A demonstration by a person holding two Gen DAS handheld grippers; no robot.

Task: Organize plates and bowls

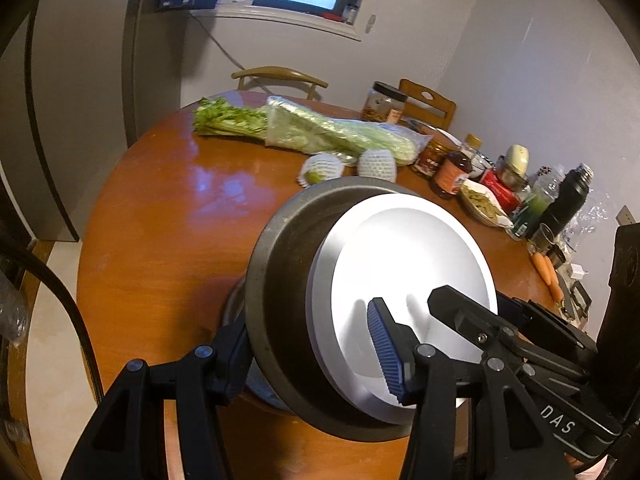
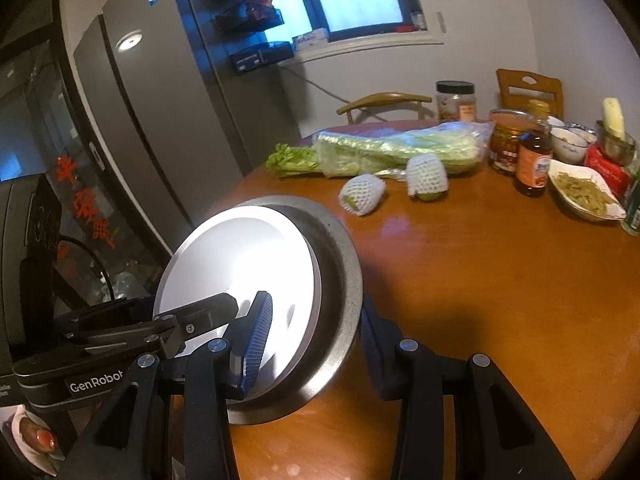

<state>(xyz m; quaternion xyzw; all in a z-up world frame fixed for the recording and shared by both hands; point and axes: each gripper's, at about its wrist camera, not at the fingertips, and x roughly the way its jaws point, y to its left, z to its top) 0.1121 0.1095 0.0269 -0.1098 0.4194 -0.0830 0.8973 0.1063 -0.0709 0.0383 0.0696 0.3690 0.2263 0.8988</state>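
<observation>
A white plate (image 1: 404,272) lies inside a grey metal bowl (image 1: 280,280), both tilted steeply and held above the round wooden table (image 1: 160,240). My left gripper (image 1: 312,352) is shut on the stack's rim, one blue pad on the plate face, the other finger behind the bowl. My right gripper (image 2: 312,344) grips the same stack from the other side; the plate (image 2: 240,264) and bowl (image 2: 340,280) show there, with a blue pad (image 2: 256,344) on the plate. Each gripper's fingers appear in the other's view.
On the table lie bagged cabbage (image 2: 400,150), celery (image 1: 228,120), two net-wrapped fruits (image 2: 362,194), jars and bottles (image 2: 532,160), a dish of food (image 2: 584,196), a black flask (image 1: 568,196) and carrots (image 1: 546,272). A fridge (image 2: 160,120) stands left. Chairs stand behind the table.
</observation>
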